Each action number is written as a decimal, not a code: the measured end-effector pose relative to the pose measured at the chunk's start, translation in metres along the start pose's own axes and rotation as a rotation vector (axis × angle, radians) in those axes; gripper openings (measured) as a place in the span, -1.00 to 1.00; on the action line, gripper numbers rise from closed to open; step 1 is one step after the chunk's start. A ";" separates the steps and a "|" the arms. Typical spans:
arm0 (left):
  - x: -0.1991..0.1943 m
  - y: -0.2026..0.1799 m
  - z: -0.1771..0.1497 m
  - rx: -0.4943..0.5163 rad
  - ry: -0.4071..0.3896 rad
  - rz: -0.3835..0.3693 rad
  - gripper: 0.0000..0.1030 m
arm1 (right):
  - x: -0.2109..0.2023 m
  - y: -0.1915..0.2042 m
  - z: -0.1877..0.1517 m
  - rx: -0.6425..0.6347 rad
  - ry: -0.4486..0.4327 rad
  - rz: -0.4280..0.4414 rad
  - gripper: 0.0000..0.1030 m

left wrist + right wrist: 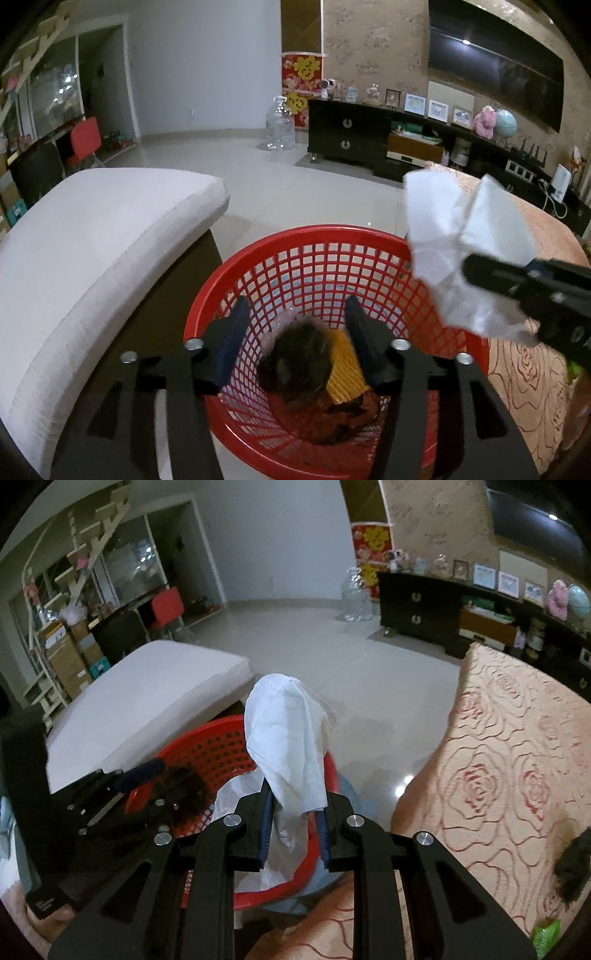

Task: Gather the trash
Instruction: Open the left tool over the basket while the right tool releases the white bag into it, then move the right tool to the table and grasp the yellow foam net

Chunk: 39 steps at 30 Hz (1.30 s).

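A red mesh basket (314, 236) stands on the floor between a white cushion and a rose-patterned cover; it also shows in the right wrist view (207, 746). Inside lie a dark fuzzy clump (299, 354), a yellow ribbed piece (345, 365) and dark red scraps (343, 413). My left gripper (295, 325) is open over the basket, its jaws apart and empty. My right gripper (293, 801) is shut on a white tissue (288, 738), held above the basket's right rim; the tissue also shows in the left wrist view (461, 243).
A white cushion (92, 258) lies left of the basket. A rose-patterned cover (498, 768) lies to the right, with a dark fuzzy object (572, 867) and a green wrapper (546, 934) on it. A black cabinet (351, 129) and a clear water jug (280, 125) stand at the far wall.
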<state>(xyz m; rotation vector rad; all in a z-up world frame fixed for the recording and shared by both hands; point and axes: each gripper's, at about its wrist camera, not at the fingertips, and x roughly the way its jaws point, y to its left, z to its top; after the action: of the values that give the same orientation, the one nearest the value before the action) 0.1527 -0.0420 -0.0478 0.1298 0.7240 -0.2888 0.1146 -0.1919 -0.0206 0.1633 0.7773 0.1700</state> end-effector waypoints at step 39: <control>-0.047 0.010 0.005 -0.079 -0.227 0.002 0.58 | -0.127 -0.086 -0.086 0.099 -0.172 -0.320 0.36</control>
<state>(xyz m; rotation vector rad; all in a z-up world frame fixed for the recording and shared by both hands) 0.1255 -0.0235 -0.0128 0.0217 0.5090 -0.2672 -0.0275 -0.2952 -0.0123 0.1426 0.6313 -0.1836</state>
